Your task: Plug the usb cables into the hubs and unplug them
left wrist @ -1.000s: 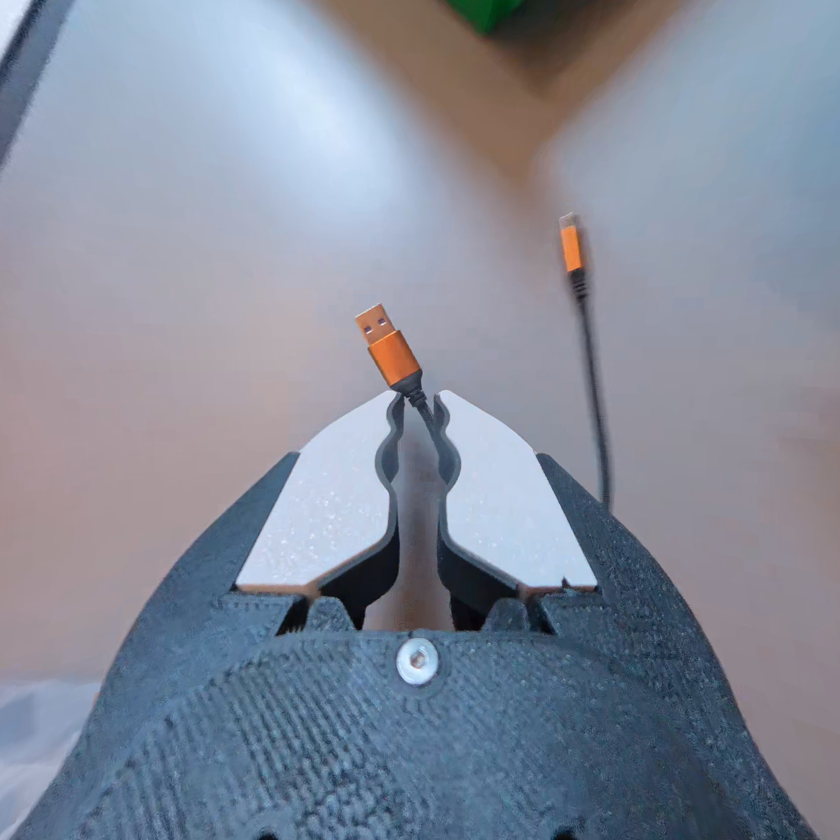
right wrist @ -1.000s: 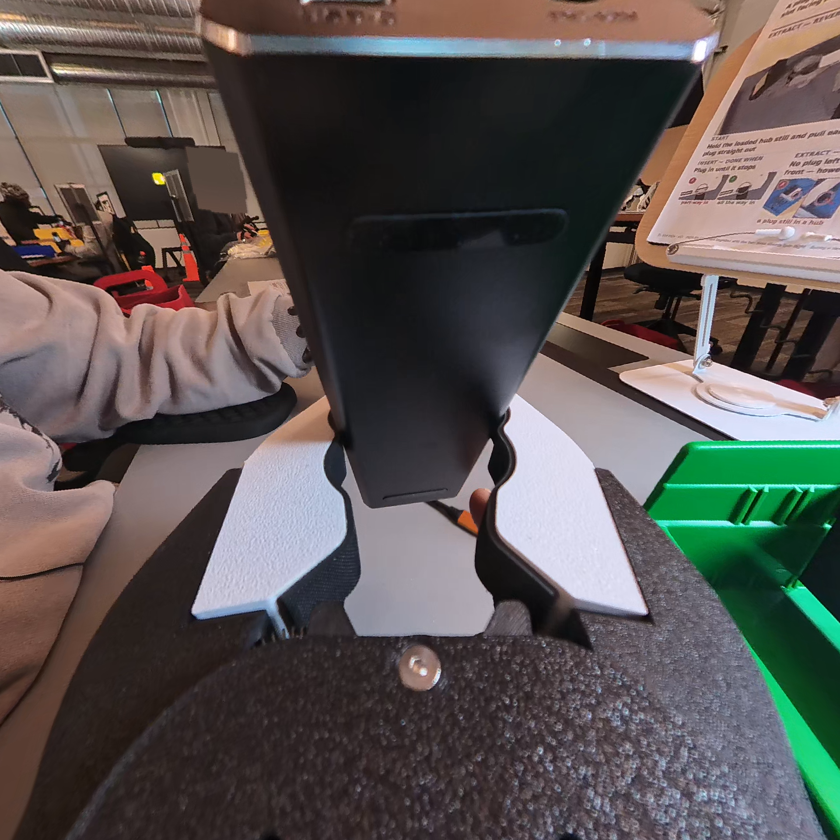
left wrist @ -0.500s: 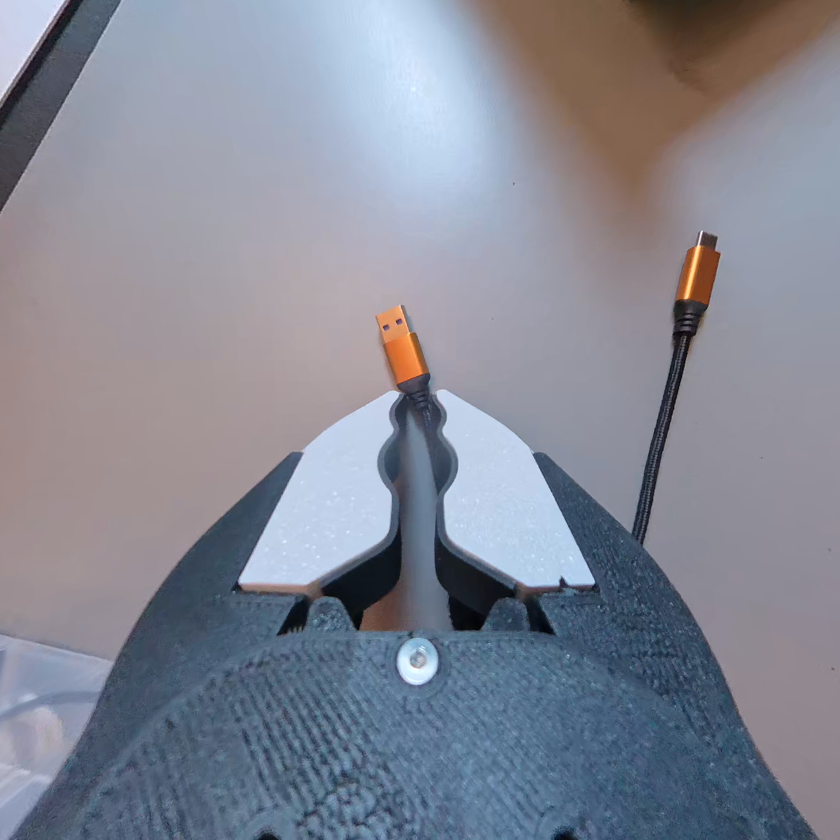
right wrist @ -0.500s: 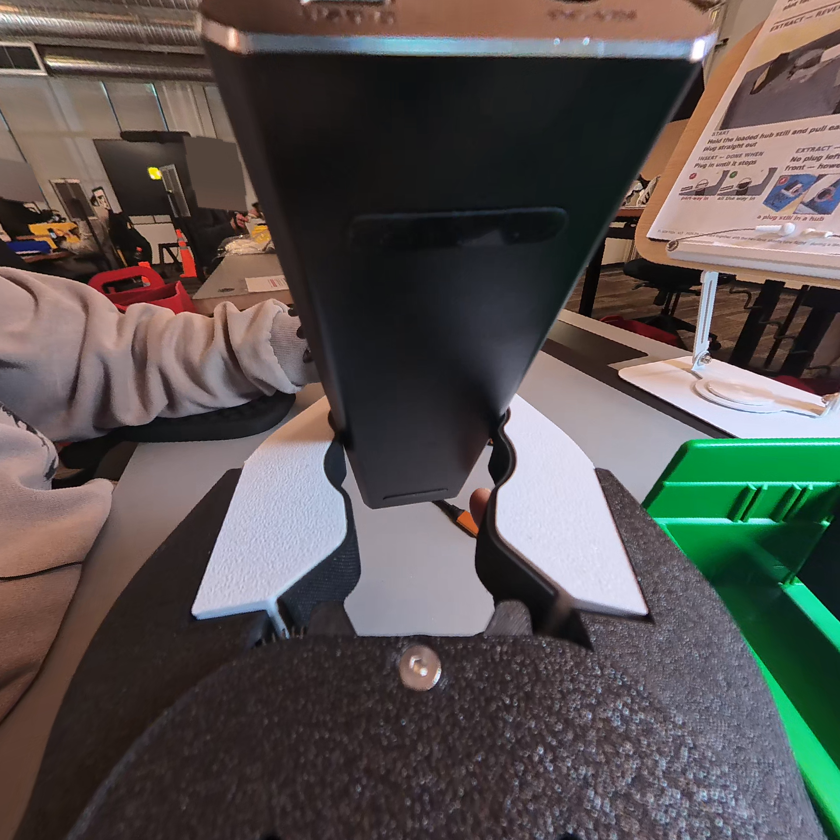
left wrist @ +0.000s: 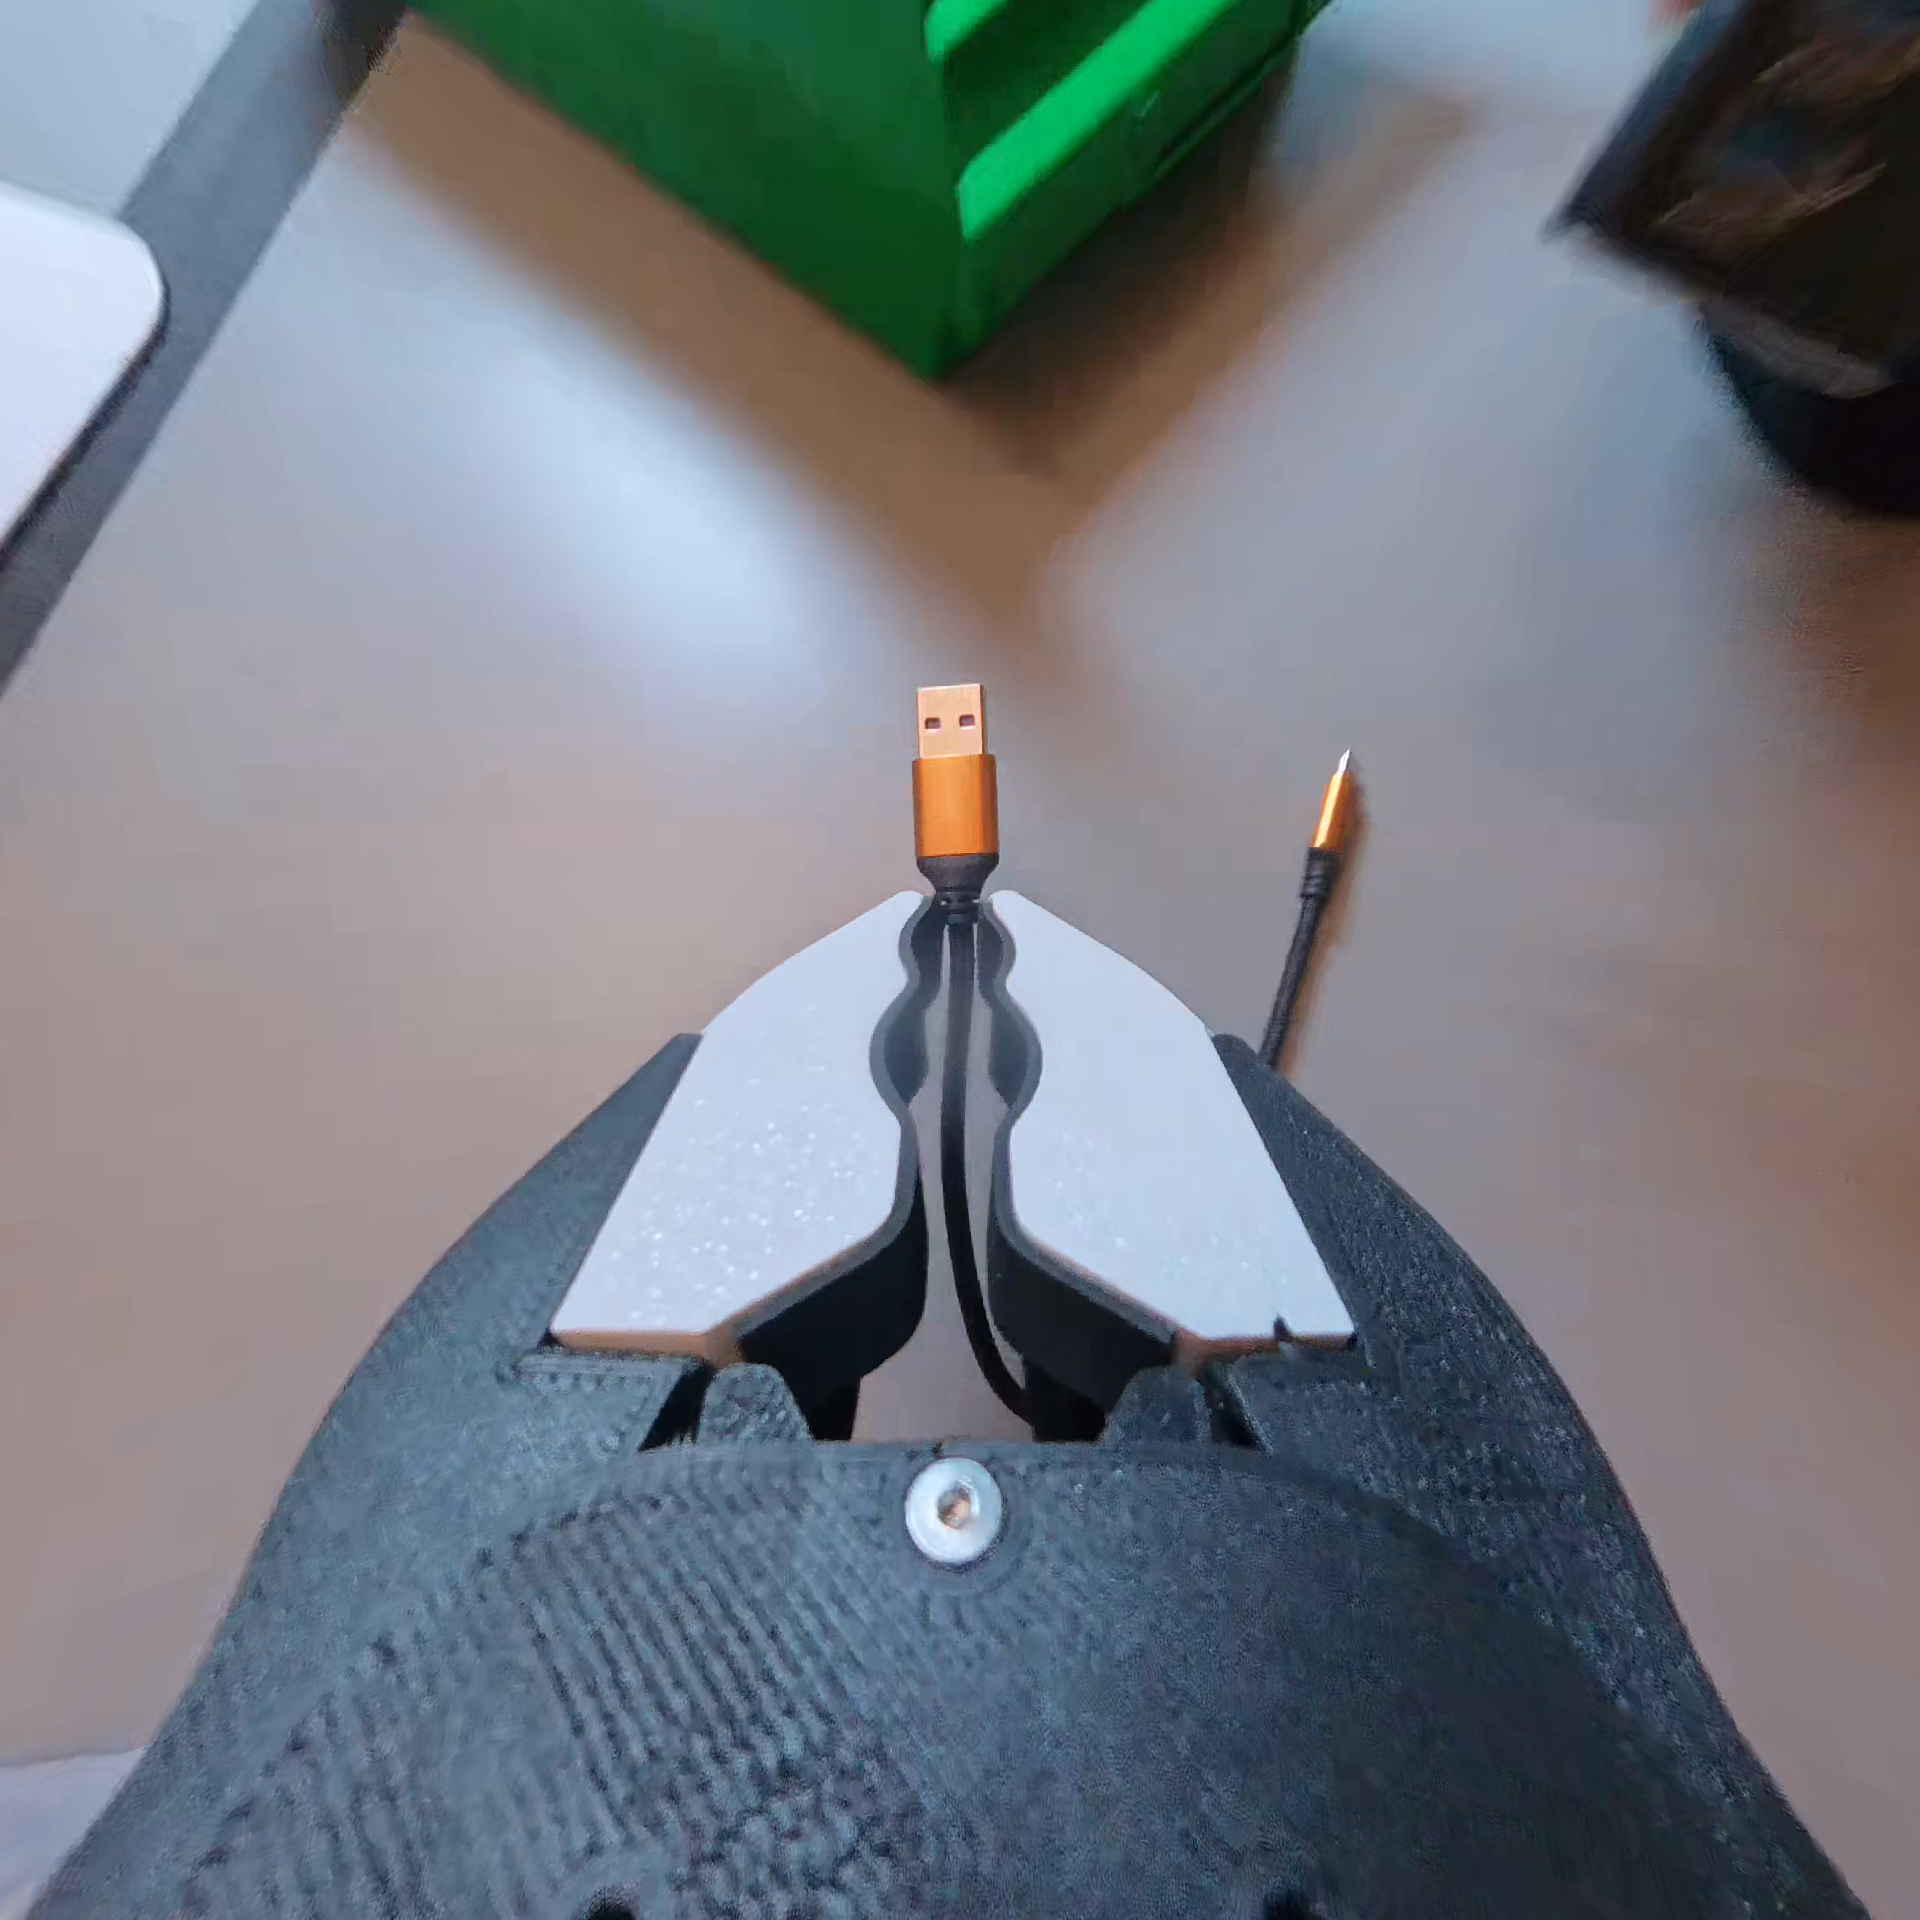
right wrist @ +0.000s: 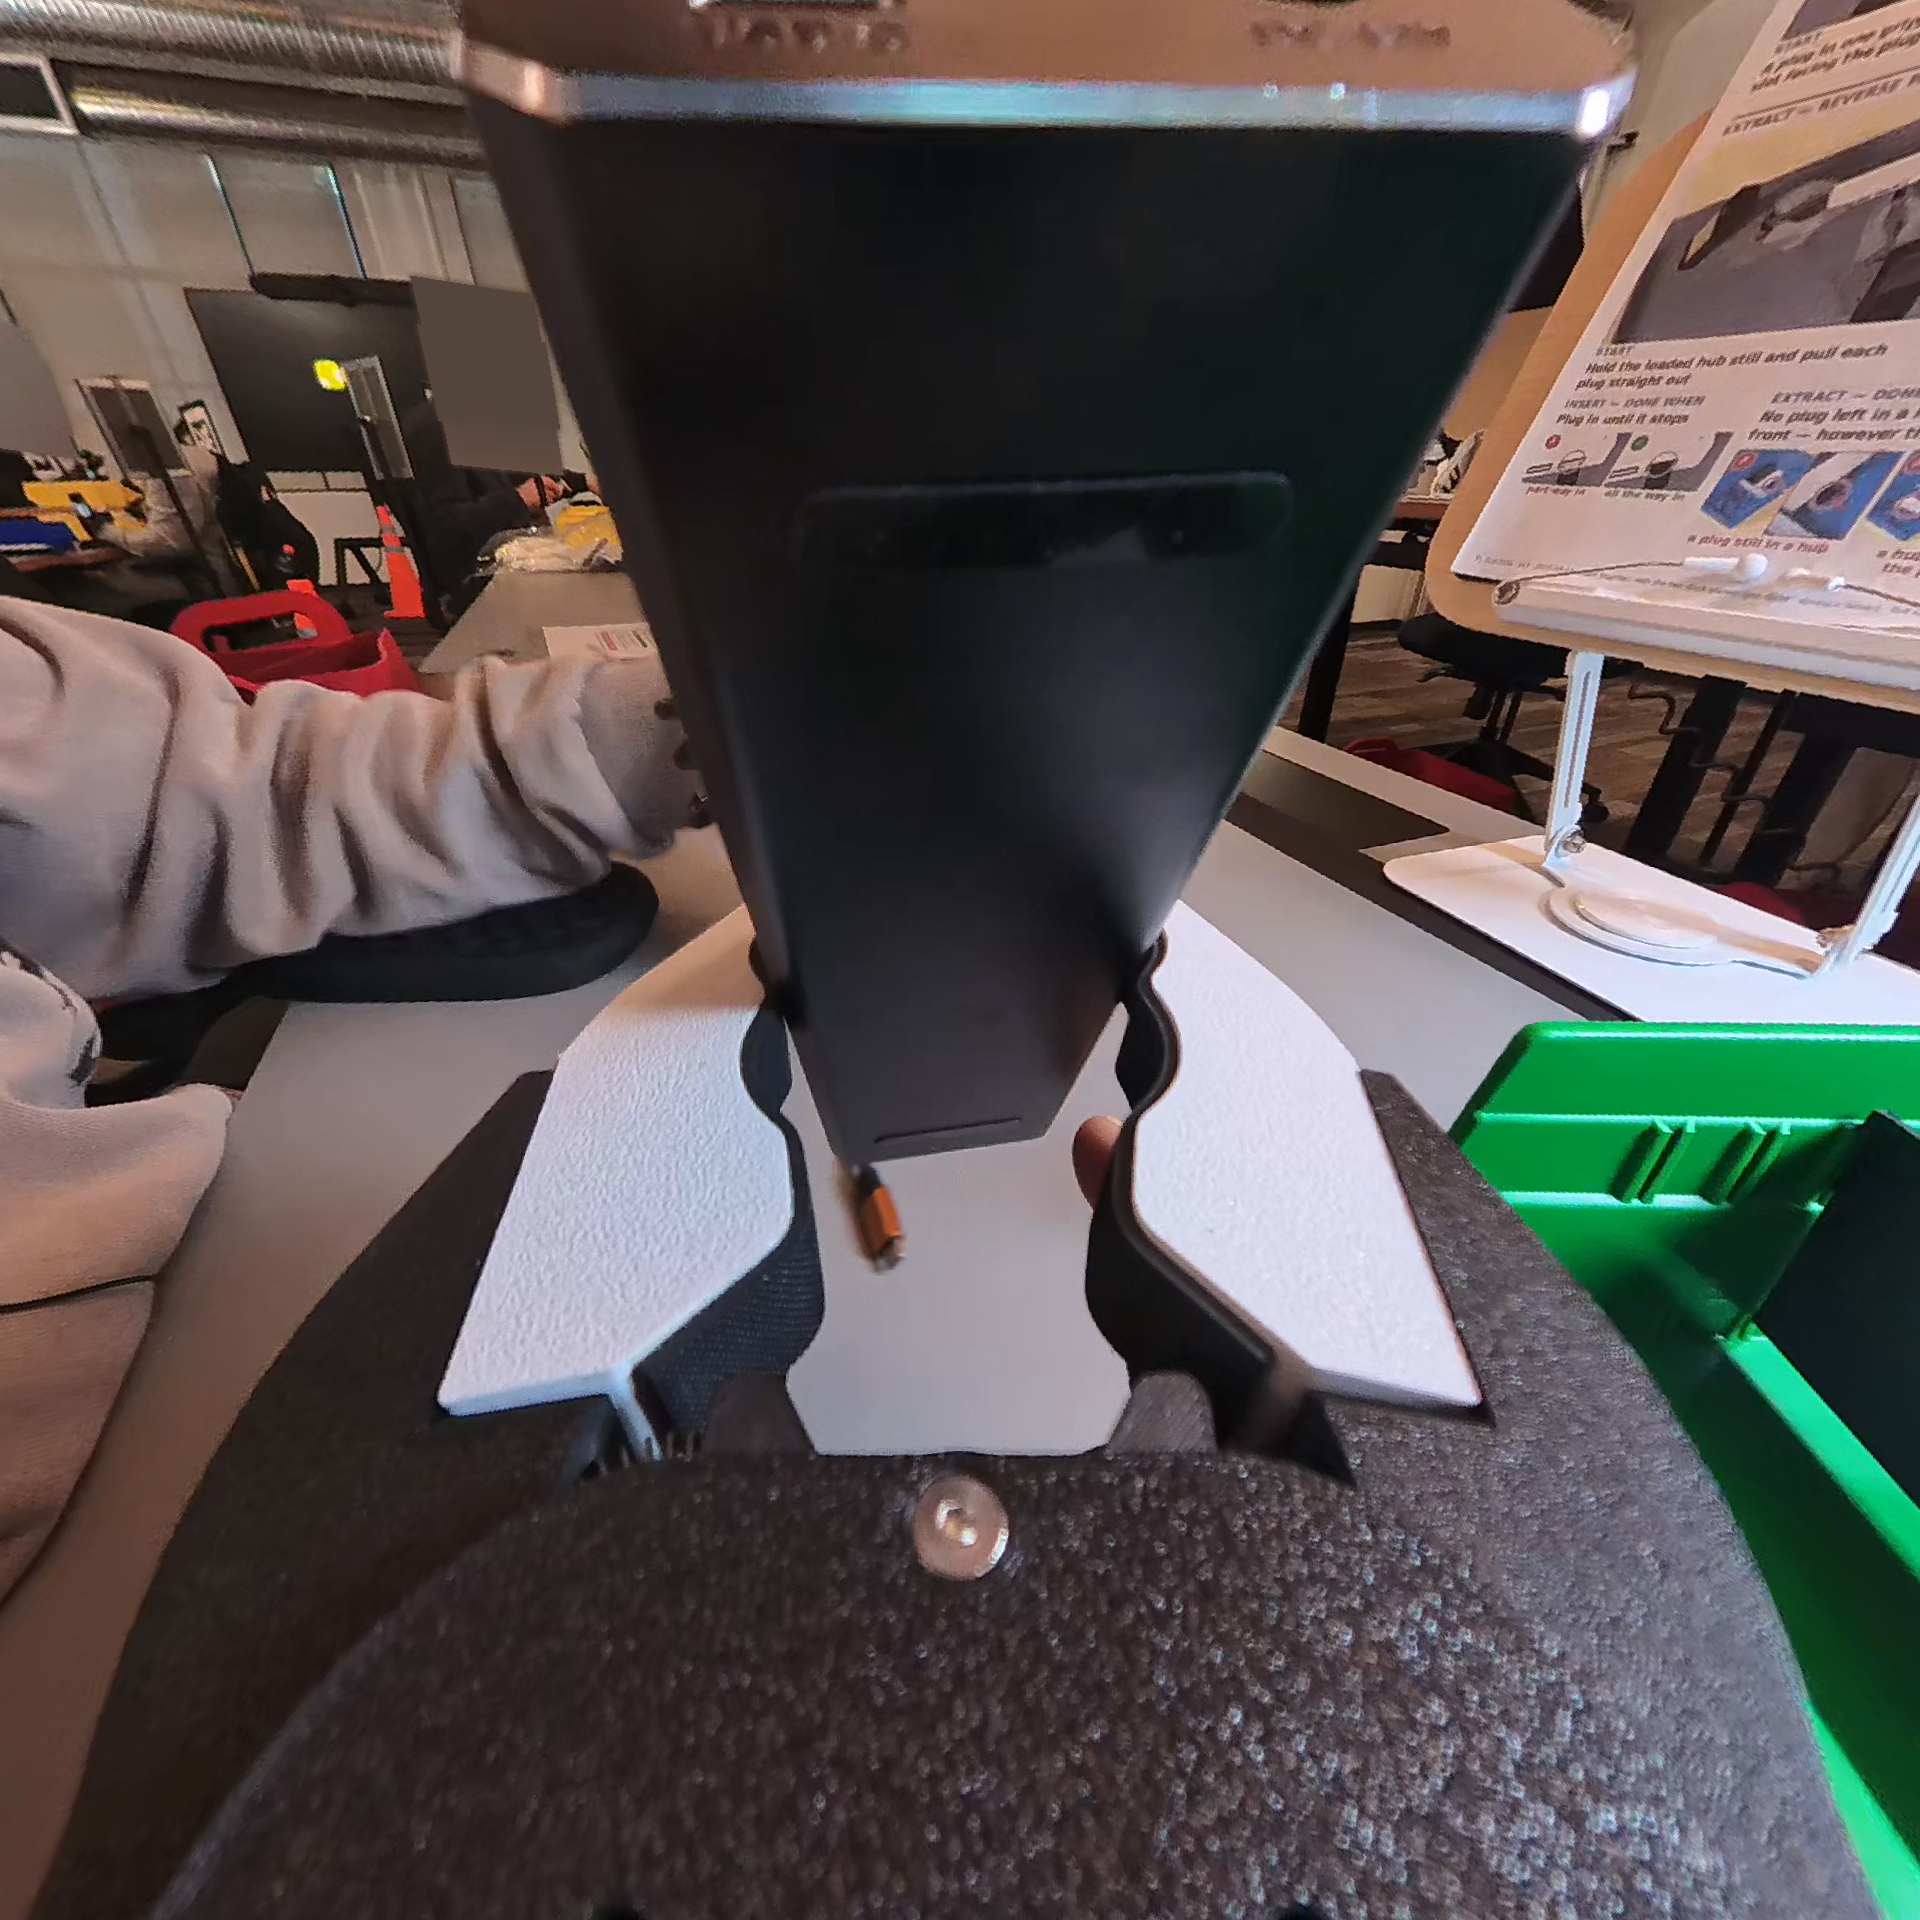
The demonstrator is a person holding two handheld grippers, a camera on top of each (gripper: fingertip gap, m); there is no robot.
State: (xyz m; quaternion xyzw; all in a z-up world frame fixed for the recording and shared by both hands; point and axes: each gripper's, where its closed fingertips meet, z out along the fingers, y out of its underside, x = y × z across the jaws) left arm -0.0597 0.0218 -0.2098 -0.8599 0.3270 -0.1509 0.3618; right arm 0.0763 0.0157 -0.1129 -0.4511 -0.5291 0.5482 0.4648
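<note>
Left wrist view showed my left gripper (left wrist: 958,902) pinched narrow on a black braided cable (left wrist: 958,1143), gripping it just behind the strain relief, so the orange USB plug (left wrist: 953,781) stuck straight out past the fingertips with its flat metal end facing forward. The cable ran back between my fingers (left wrist: 769,1143) and curved off to the right under the gripper body. Its other end, a thinner orange plug (left wrist: 1332,802), stood out to the right of my gripper above the grey table (left wrist: 468,644). Ahead of me sat a green bin (left wrist: 883,156), and a blurred dark shape, which I could not make out, filled the top right corner. A white base plate (left wrist: 62,343) showed at the left edge. In the right wrist view, my right gripper (right wrist: 956,987) held a black hub (right wrist: 1018,571) upright, the jaws closed against its narrow lower end from both sides and its metal-rimmed top reaching the upper edge of the picture. Below the hub's lower end, between my fingers (right wrist: 623,1195), a small orange plug (right wrist: 878,1221) showed over the table. My grey sleeve (right wrist: 312,810) reached in from the left, with the dark body of the other gripper under it. The same green bin (right wrist: 1662,1143) lay at my right, and a sheet of instructions on a white stand (right wrist: 1704,416) stood beyond it.
</note>
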